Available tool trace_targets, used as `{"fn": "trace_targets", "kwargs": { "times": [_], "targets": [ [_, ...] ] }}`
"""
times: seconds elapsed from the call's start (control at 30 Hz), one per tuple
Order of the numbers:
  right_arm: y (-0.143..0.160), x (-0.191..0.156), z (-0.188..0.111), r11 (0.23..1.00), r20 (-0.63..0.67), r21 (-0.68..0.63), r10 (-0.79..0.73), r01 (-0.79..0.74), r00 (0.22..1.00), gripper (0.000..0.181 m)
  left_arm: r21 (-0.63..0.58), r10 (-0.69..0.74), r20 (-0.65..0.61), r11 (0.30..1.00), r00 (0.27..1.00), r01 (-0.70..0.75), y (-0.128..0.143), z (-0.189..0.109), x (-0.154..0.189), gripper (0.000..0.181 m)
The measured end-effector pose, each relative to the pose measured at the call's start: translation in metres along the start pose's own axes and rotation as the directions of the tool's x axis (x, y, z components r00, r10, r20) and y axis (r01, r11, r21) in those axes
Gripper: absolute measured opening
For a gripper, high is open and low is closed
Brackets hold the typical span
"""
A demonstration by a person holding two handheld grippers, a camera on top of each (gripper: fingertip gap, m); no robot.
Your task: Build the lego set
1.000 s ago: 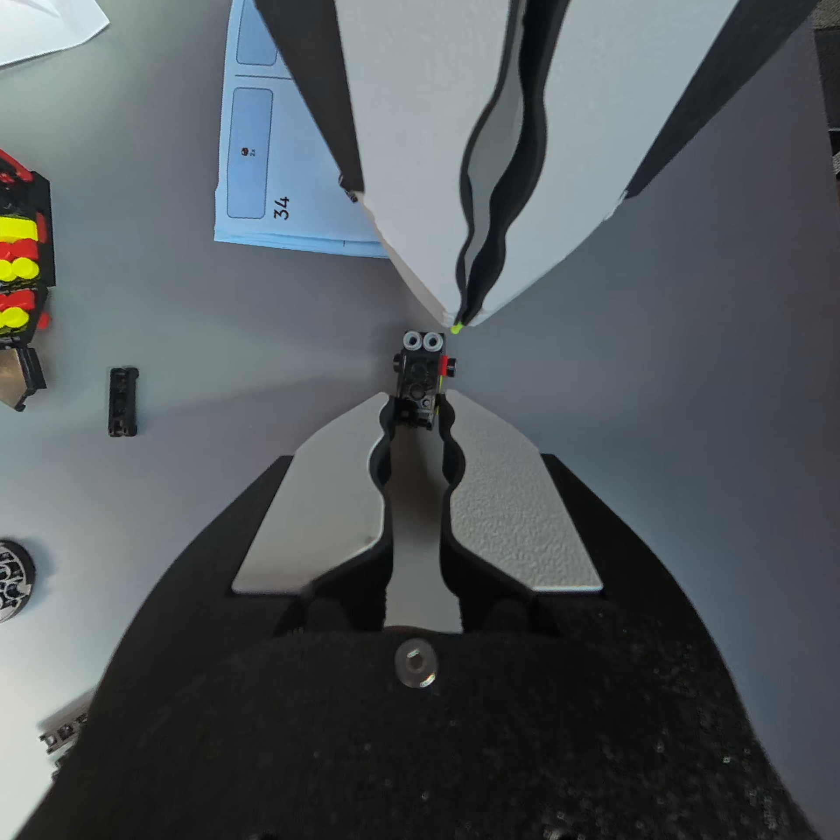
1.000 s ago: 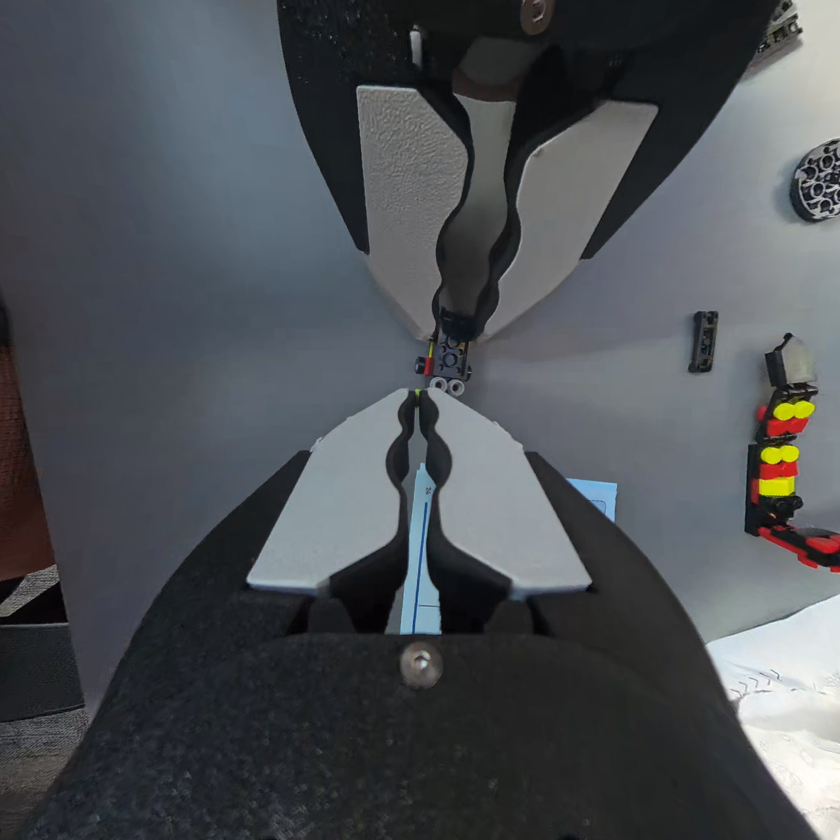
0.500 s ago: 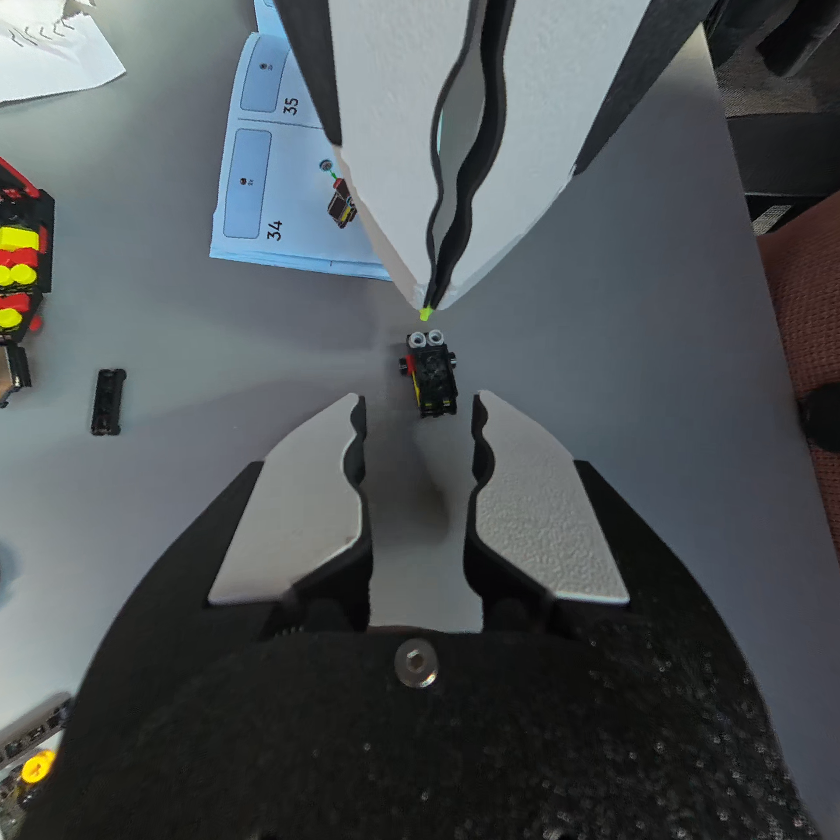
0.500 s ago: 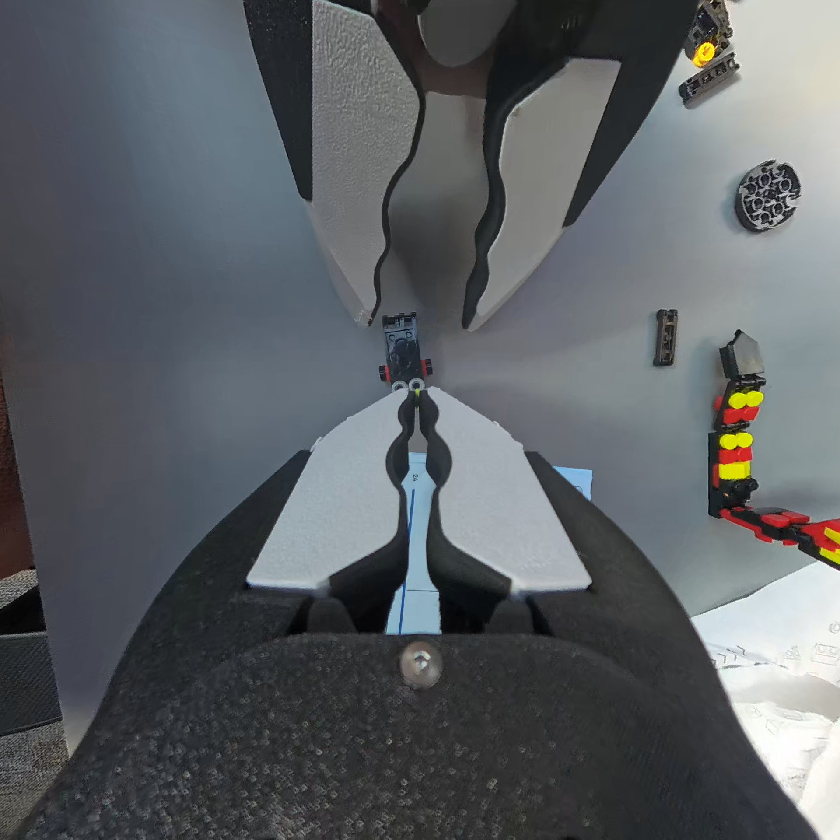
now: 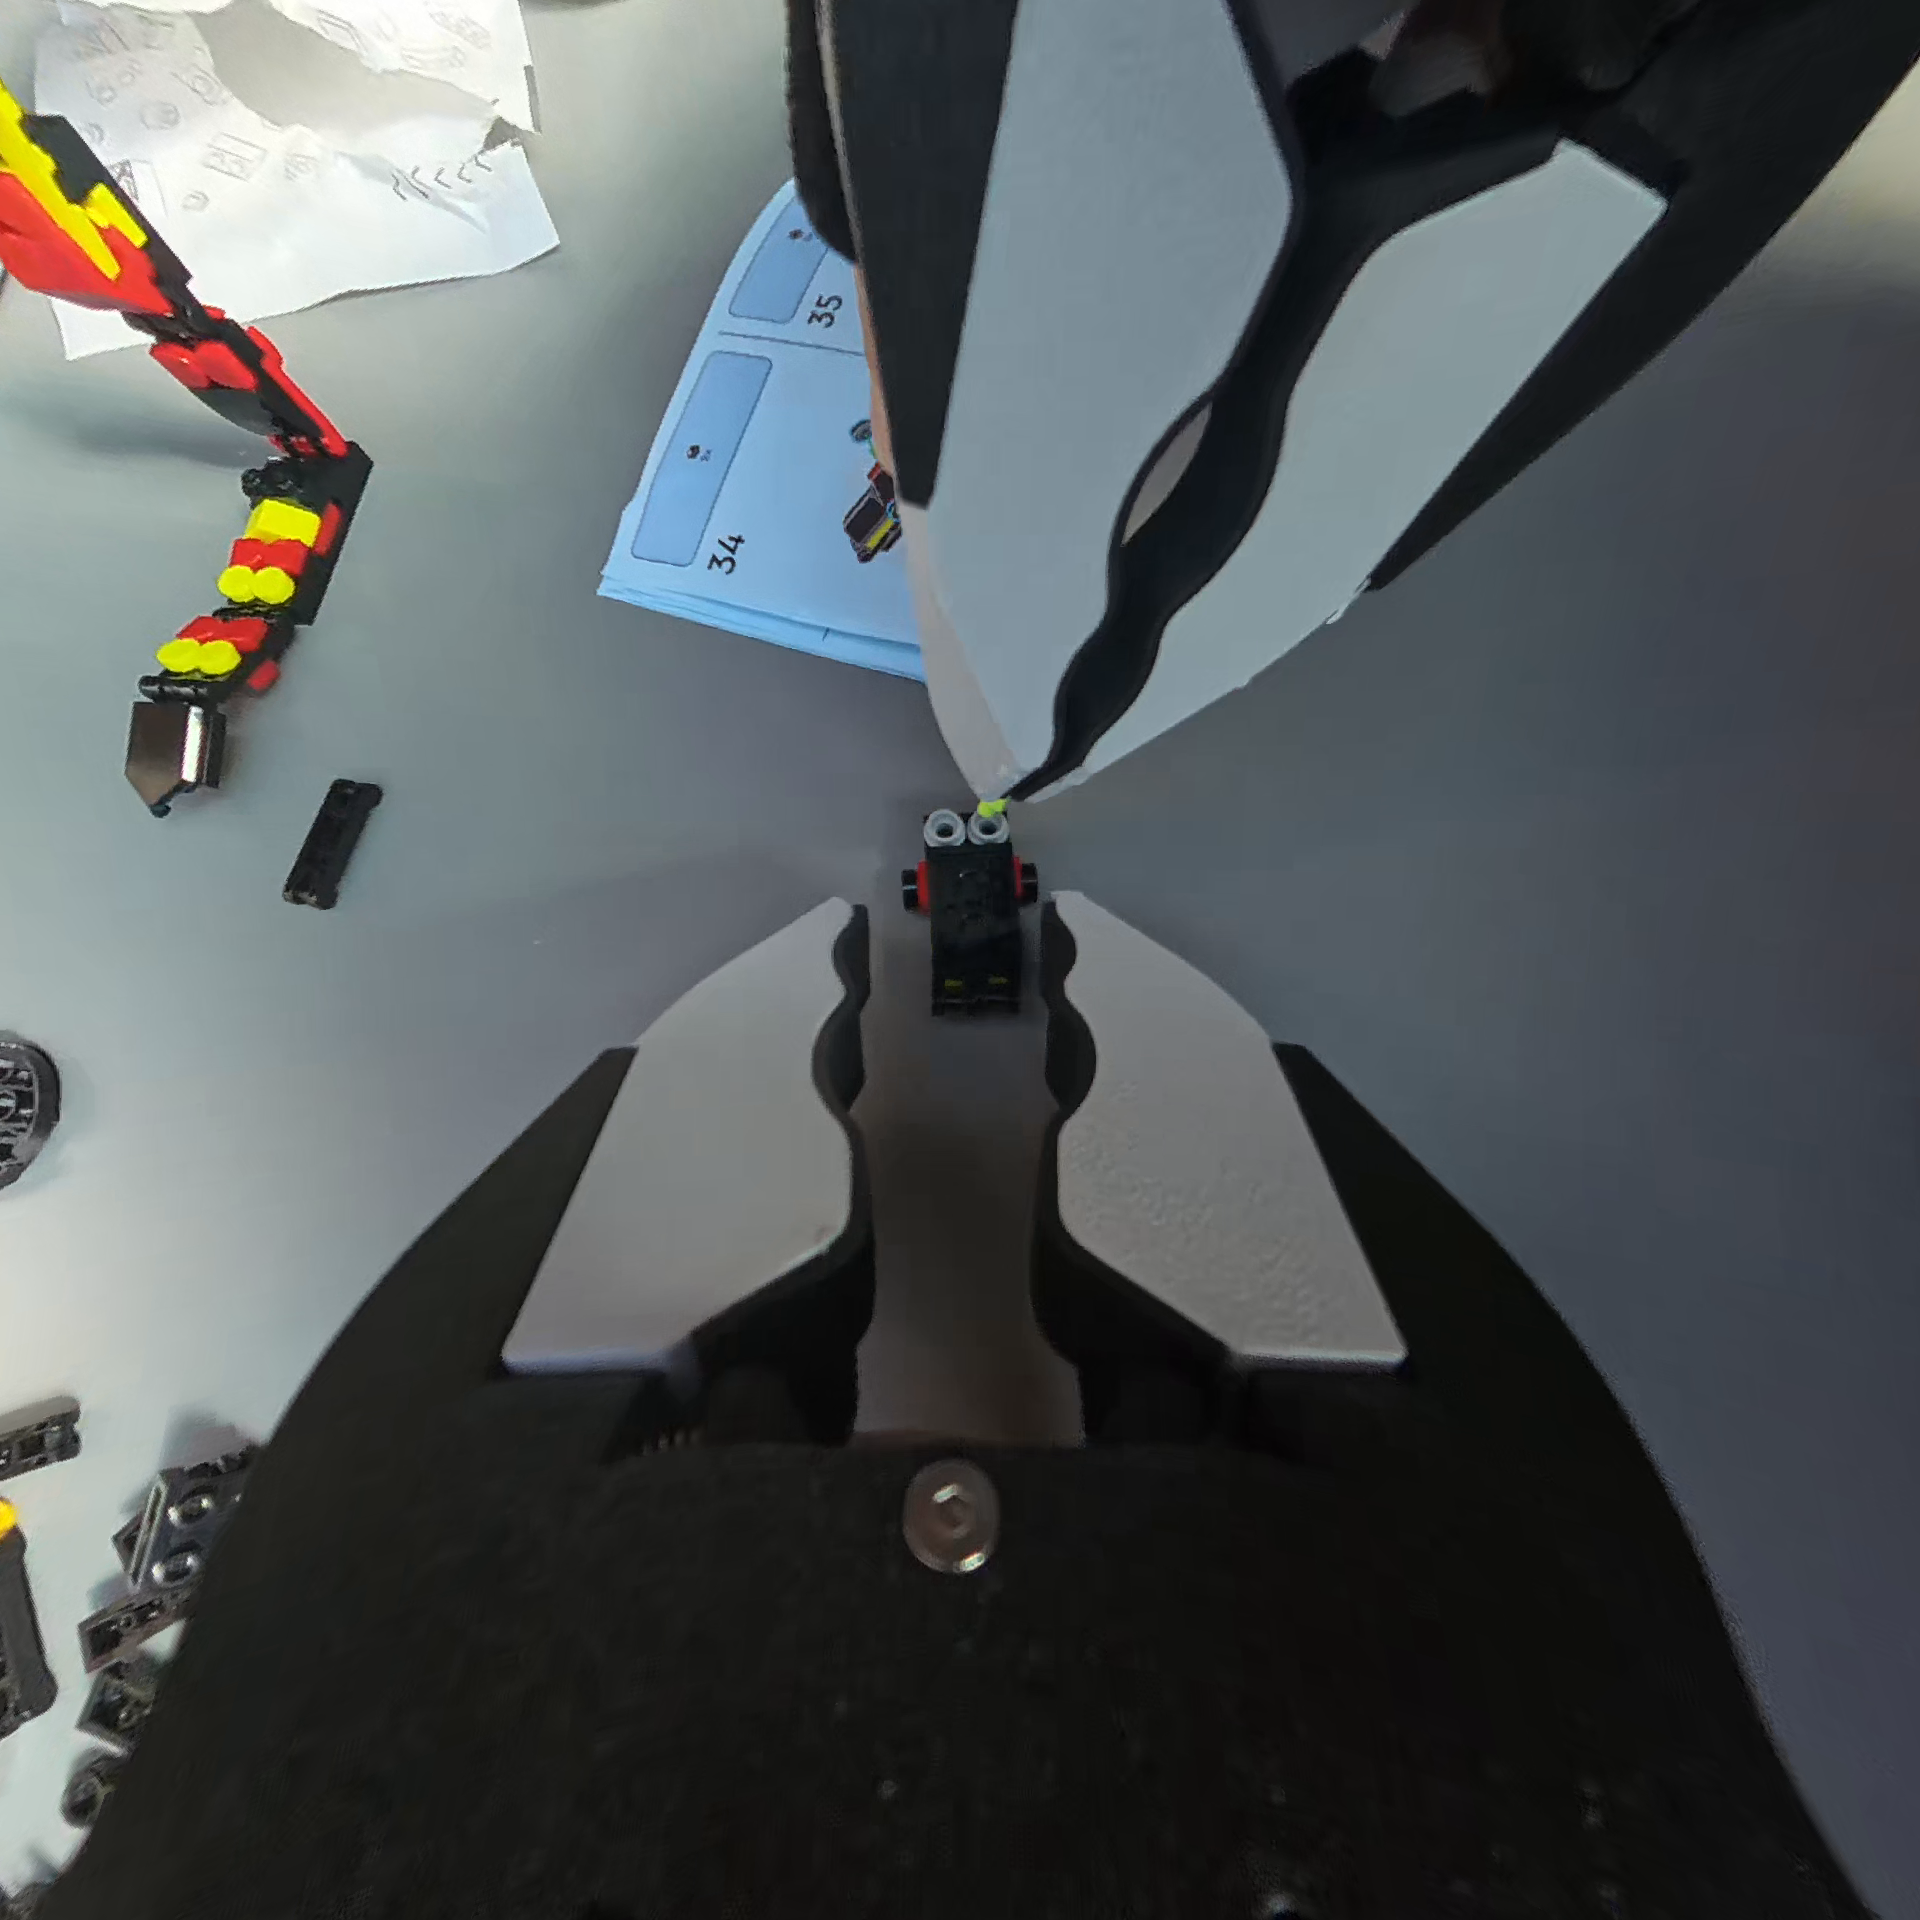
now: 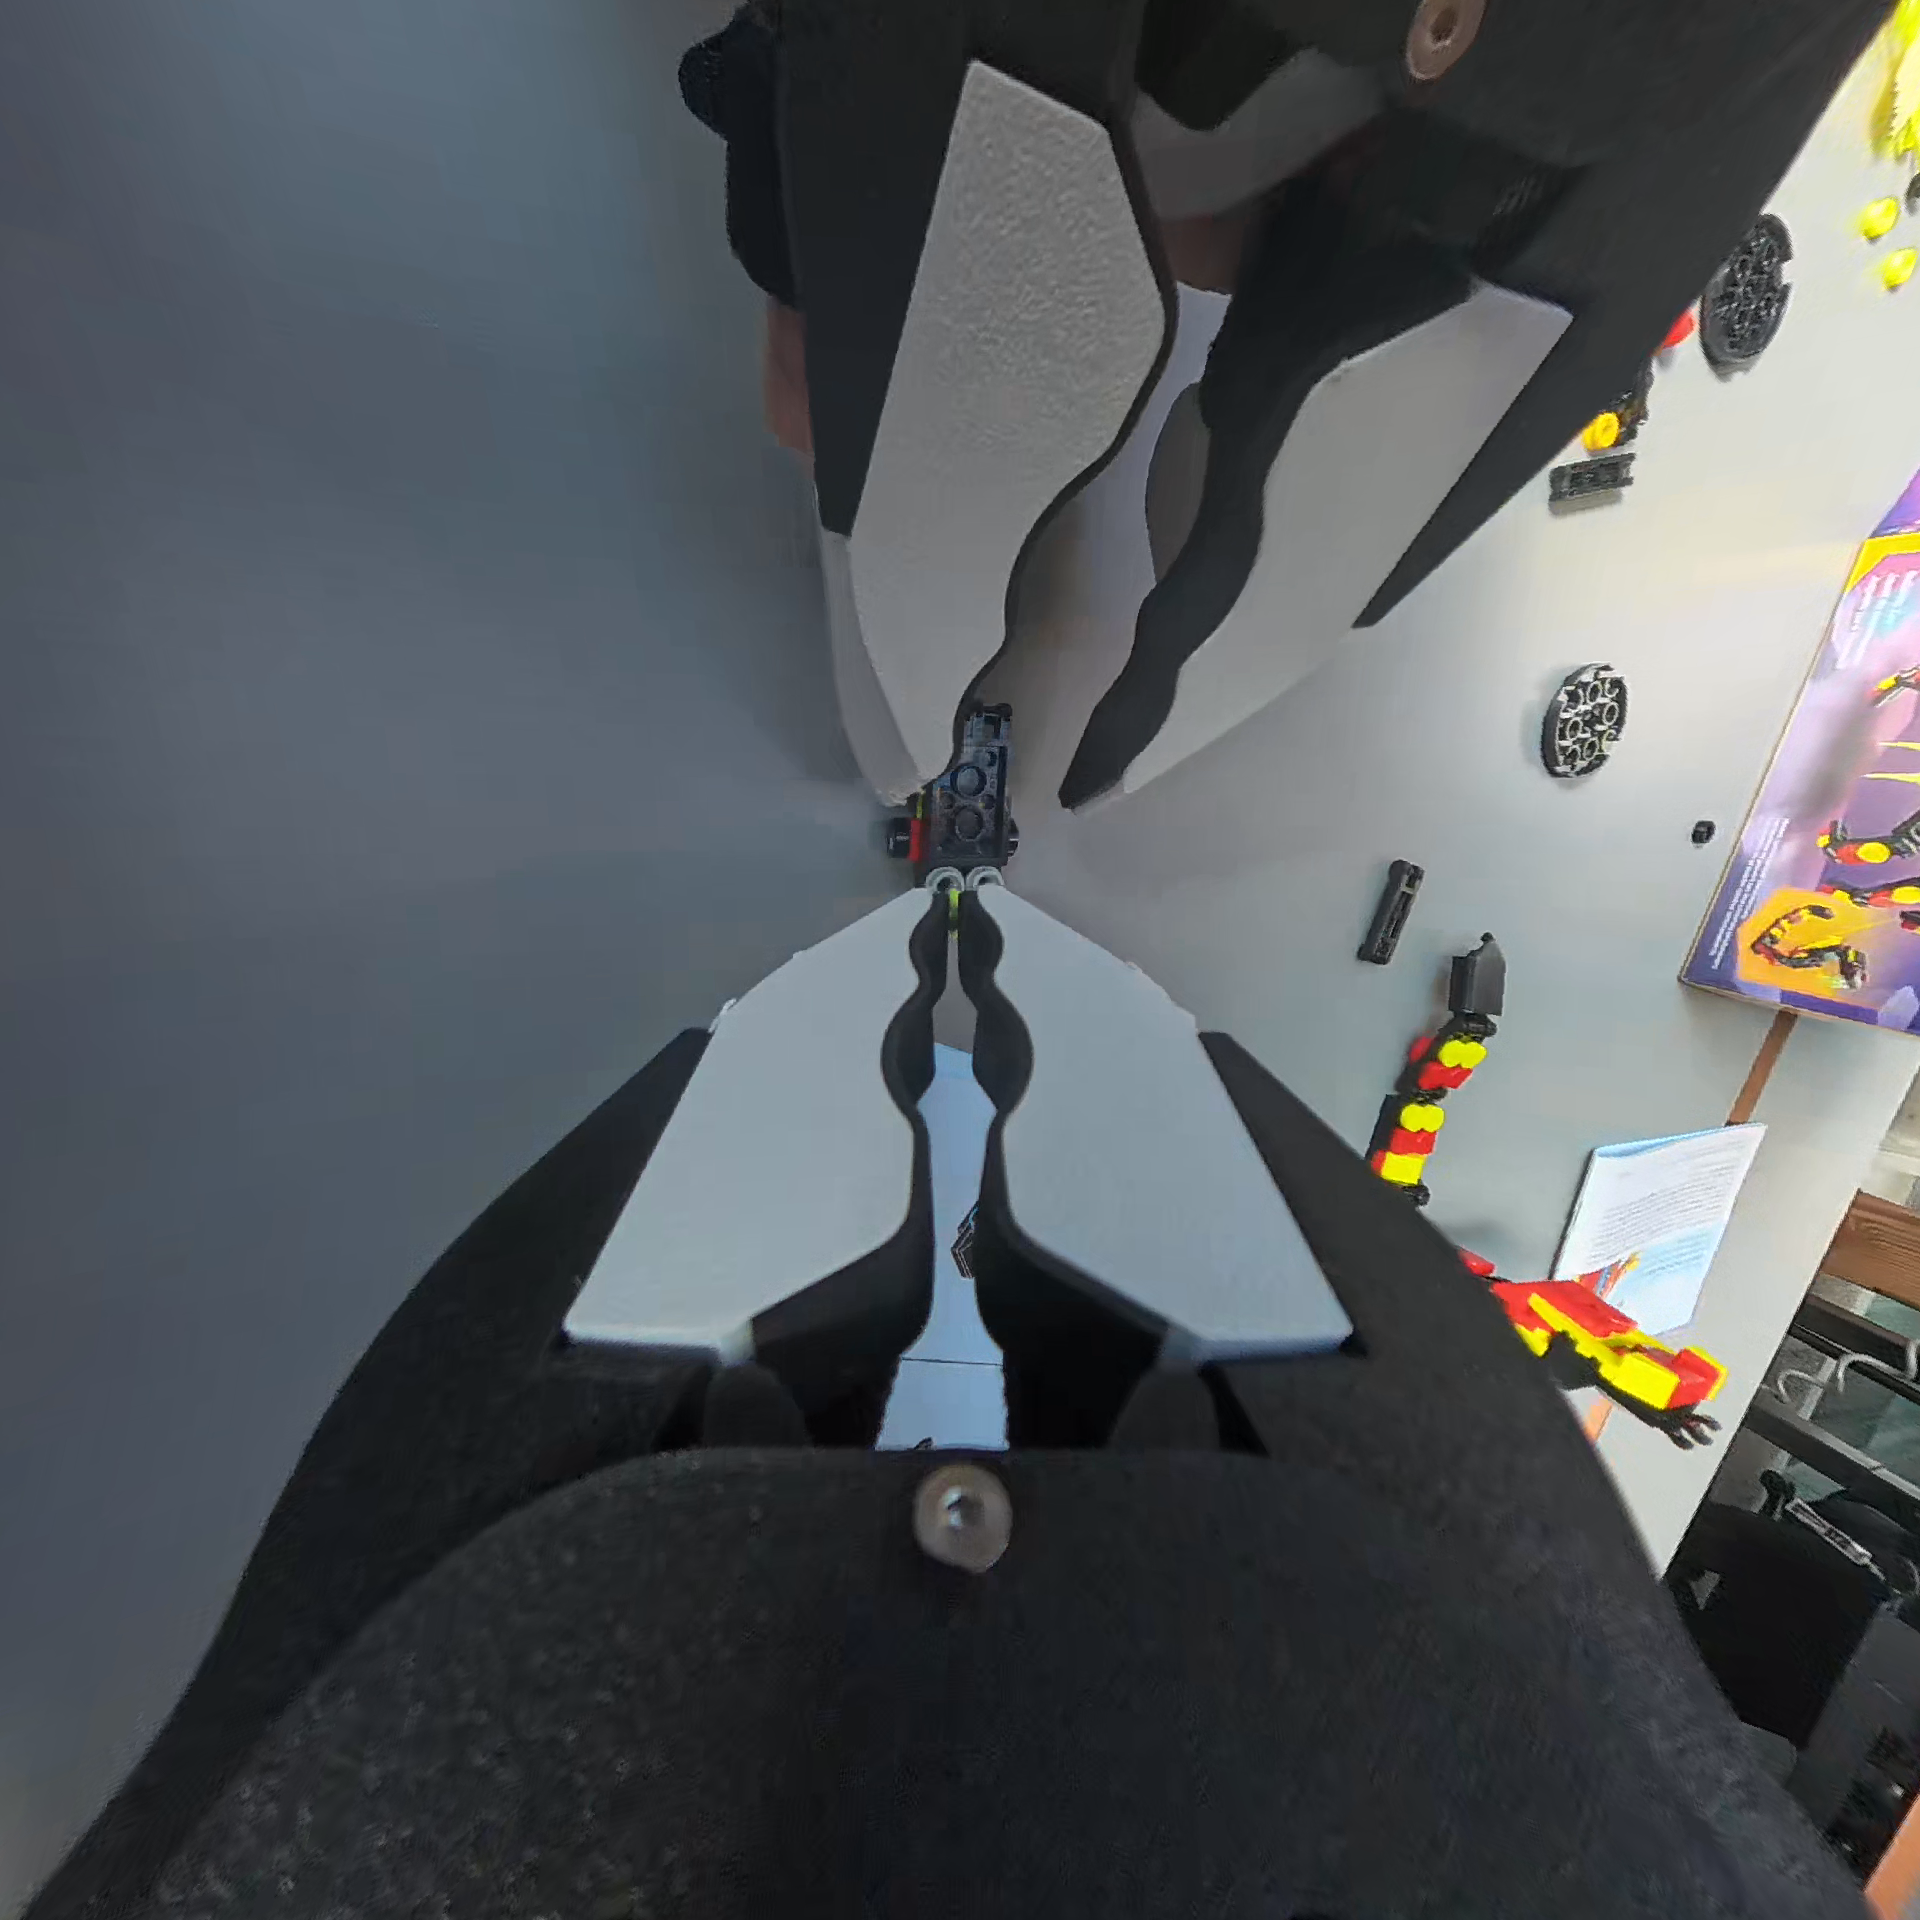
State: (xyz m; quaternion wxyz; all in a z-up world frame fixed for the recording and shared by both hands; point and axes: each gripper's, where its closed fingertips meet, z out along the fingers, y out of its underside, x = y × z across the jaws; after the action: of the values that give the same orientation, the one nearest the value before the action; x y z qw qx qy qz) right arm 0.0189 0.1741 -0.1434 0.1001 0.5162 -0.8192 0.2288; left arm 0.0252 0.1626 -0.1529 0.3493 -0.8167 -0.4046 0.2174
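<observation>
The small black lego piece [image 5: 971,920], with two grey studs on top and red knobs on its sides, sits in the middle of the left wrist view on the grey table [image 5: 1558,1039]. A second ago the left gripper [image 5: 948,914] was squeezing it. Then it let go, and now its two fingers are spread apart, one on each side of the piece, not touching it as far as I can tell. So the piece looks like it stands by itself.

The right gripper [image 6: 954,906] comes in from the top of that view. Its fingers are pressed almost together on a tiny lime-yellow bit [image 5: 992,805]. Before, that bit hung a little away from the studs. Now it is right at the right-hand stud. I think the job now is to push the tiny bit onto that stud. With nothing holding the piece, it could tip or slide.

Farther out, the blue instruction booklet [image 5: 748,499] lies above the middle. A long red, yellow and black build [image 5: 260,561] lies at the upper left, with a loose black bar [image 5: 332,844] just below it.
</observation>
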Motion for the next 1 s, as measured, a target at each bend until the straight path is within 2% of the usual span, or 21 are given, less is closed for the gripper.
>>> {"fn": "trace_targets", "kwargs": {
  "times": [0.1,0.5,1.0],
  "targets": [
    [0.0009,-0.0028,0.0011,1.0,0.029,-0.017,0.006,-0.006,1.0,0.002,-0.012,-0.013,-0.019,1.0,1.0,0.013,0.0029,0.004,0.0019,0.017],
    [0.0026,-0.0014,0.0018,0.997,0.091,-0.021,0.073,-0.071,0.993,0.002,-0.017,-0.007,-0.037,1.0,0.999,0.007,0.003,0.0062,0.002,0.017],
    [0.0023,-0.0019,0.0065,0.994,0.251,0.017,0.098,-0.106,0.963,0.001,0.015,-0.005,-0.086,1.0,0.996,0.006,0.0006,0.0069,0.0017,0.017]
  ]
}}
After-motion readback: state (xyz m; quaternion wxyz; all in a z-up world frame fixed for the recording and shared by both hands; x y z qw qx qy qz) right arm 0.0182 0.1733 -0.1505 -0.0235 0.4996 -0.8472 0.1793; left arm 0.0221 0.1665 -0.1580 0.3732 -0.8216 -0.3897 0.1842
